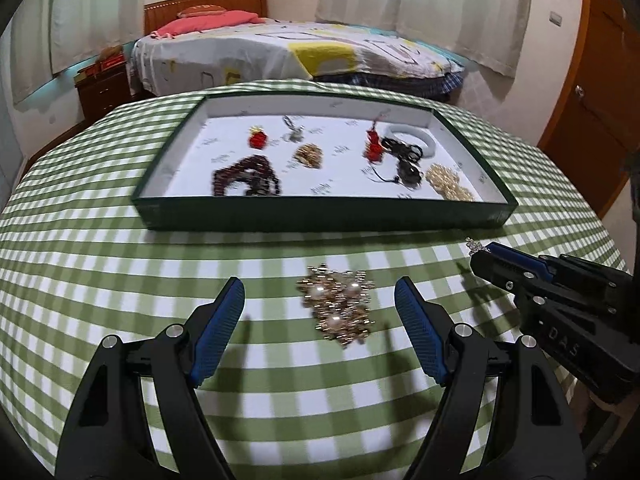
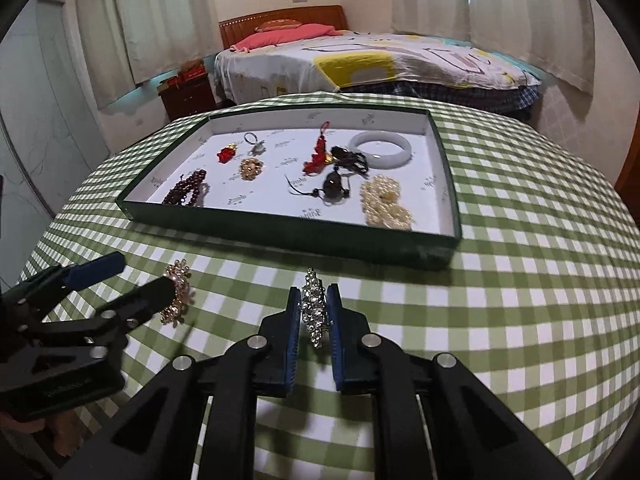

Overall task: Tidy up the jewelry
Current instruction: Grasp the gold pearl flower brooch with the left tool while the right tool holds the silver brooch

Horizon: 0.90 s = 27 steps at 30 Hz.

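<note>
Pinching a silver rhinestone brooch (image 2: 316, 312) edge-on, my right gripper (image 2: 314, 316) has its blue fingers (image 2: 294, 320) drawn almost together on either side of the piece, so the narrow, sparkly strip stands upright between them. I judge that edge grip suits it: a flat ornament is easiest to lift by its thin sides.

My left gripper (image 1: 320, 300) hangs wide open, holding nothing. Its fingers (image 1: 224, 312) straddle a gold brooch with pearls (image 1: 338, 304), which lies flat on the green-and-white checked cloth of the counter (image 1: 120, 272) — well placed, I think, for closing in from both sides.

Beyond both pieces sits a shallow dark-green tray (image 2: 450, 184) with a white lining, the likely destination. Already spread apart inside it are a pale jade bangle (image 2: 380, 148), a red tassel charm (image 2: 318, 154), a dark cord pendant (image 2: 336, 188), a cream bead cluster (image 2: 386, 200), a dark red bead string (image 2: 186, 192), a small gold ornament (image 2: 251, 168), a small red charm (image 2: 226, 154) and a silver ring (image 2: 254, 142) — spaced, it seems, to avoid tangling.

Farther off stands a bed (image 1: 280, 52).
</note>
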Each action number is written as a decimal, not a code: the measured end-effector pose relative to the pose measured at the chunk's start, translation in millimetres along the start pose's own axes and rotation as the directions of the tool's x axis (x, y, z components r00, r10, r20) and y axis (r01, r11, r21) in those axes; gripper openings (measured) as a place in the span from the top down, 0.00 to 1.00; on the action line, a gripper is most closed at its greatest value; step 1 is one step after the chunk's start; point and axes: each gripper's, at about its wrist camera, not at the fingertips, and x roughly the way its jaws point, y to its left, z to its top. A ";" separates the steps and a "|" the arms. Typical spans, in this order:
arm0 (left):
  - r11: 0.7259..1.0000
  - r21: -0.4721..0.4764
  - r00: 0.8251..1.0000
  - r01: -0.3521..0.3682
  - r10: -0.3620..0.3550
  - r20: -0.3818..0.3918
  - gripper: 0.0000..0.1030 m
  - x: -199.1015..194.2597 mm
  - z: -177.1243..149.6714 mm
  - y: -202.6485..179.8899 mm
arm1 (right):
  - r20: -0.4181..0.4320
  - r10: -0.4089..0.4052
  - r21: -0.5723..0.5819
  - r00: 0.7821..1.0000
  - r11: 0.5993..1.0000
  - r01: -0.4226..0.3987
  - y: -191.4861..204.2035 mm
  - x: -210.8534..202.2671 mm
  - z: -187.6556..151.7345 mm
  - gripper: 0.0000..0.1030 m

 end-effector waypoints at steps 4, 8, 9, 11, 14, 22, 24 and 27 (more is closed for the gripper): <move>1.000 0.011 0.999 -0.018 0.018 -0.042 0.27 15.4 -1.8 -2.8 | 0.000 0.008 0.020 1.000 1.000 -0.008 -5.6 0.9 -1.7 0.86; 1.000 -0.002 0.998 -0.030 0.030 -0.055 0.27 14.7 -5.8 6.3 | 0.006 0.017 0.029 1.000 0.999 -0.017 -6.6 1.0 -0.9 0.86; 0.999 -0.002 0.998 -0.033 0.033 -0.057 0.27 13.9 -6.2 8.1 | 0.006 0.020 0.030 1.000 0.999 -0.020 -6.3 1.4 -0.5 0.86; 0.999 -0.012 0.997 -0.039 0.038 -0.060 0.27 11.9 -7.8 15.2 | 0.006 0.022 0.032 1.000 0.999 -0.023 -6.1 1.7 -1.0 0.86; 0.998 -0.032 0.997 -0.048 0.045 -0.064 0.27 9.5 -7.3 23.3 | 0.004 0.024 0.034 1.000 0.999 -0.025 -6.6 2.1 -1.9 0.86; 1.000 -0.003 0.999 -0.002 0.002 -0.050 0.37 11.9 -1.0 14.6 | -0.002 0.026 0.040 1.000 0.999 -0.026 -6.0 4.5 -3.5 0.86; 1.000 0.012 0.999 -0.002 0.003 -0.051 0.46 14.8 -0.9 11.5 | -0.003 0.025 0.042 1.000 0.999 -0.025 -6.8 4.7 -3.5 0.86; 1.000 0.027 0.999 0.013 -0.012 -0.047 0.63 15.1 -0.7 10.6 | -0.002 0.024 0.042 1.000 0.999 -0.024 -6.7 4.8 -3.5 0.86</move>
